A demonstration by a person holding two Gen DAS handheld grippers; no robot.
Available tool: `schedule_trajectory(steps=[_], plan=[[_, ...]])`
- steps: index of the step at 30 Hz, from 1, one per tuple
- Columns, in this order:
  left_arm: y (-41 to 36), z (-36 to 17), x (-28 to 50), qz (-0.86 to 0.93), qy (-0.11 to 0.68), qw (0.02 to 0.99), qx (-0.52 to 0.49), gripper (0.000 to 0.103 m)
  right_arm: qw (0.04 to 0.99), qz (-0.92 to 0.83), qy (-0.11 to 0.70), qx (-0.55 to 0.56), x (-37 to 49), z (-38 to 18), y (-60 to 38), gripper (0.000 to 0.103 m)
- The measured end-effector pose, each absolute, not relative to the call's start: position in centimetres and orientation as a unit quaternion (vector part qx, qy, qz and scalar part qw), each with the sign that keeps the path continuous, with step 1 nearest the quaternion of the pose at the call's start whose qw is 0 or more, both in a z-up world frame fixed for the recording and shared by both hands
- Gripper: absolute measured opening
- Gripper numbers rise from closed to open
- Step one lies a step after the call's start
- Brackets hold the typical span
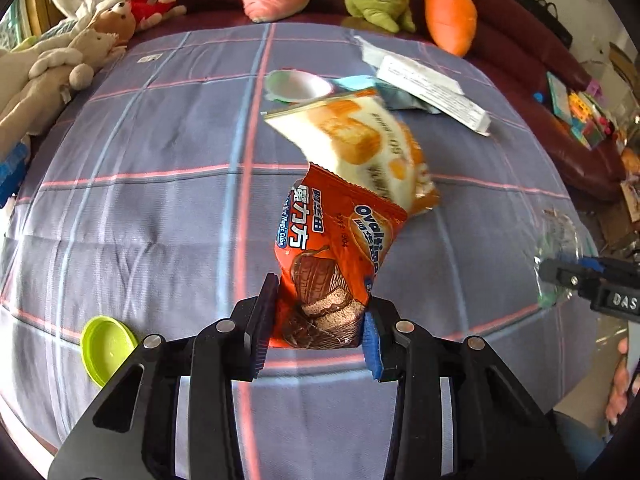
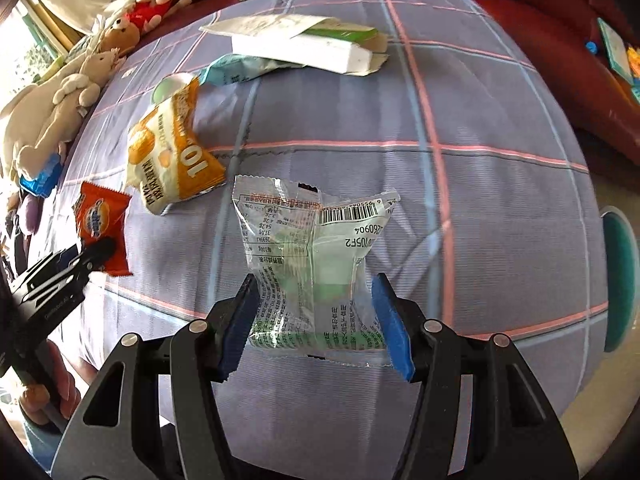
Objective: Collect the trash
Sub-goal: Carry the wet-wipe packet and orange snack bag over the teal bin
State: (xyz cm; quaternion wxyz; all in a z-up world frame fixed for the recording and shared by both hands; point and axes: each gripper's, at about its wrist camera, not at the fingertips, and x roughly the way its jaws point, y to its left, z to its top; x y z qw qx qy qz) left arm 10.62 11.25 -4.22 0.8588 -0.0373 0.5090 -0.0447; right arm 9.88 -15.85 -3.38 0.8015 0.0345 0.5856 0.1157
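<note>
Above the checked cloth (image 1: 140, 208), an orange wrapper (image 1: 332, 264) is clamped between the left gripper's (image 1: 320, 322) jaws, and a clear wrapper (image 2: 312, 264) between the right gripper's (image 2: 316, 320).

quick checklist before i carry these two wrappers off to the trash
1. Left gripper shut on the orange Ovaltine snack wrapper: ok.
2. Right gripper shut on the clear plastic wrapper with barcode: ok.
3. Both wrappers lifted free of the purple checked cloth: cannot tell.
4. Bin location: cannot tell, none in view.
5. All trash collected: not ok; the orange-and-white snack bag, white carton and lime-green round lid remain.
</note>
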Motion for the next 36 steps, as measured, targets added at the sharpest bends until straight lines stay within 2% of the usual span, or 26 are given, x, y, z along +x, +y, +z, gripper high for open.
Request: schedule_trajectory(steps=[16, 36], plan=[[0.2, -2.2, 10.9, -0.118, 0.497, 0.860, 0.002, 0.039, 0.823, 0.074, 0.560, 0.068, 9.6, -1.8, -26.5, 0.056], [-19.3, -0.1, 13.2, -0.253, 0.468, 0.842, 0.088, 0.039, 0.846, -0.027, 0.517, 0.126, 6.1, -0.3, -44.8, 0.057]])
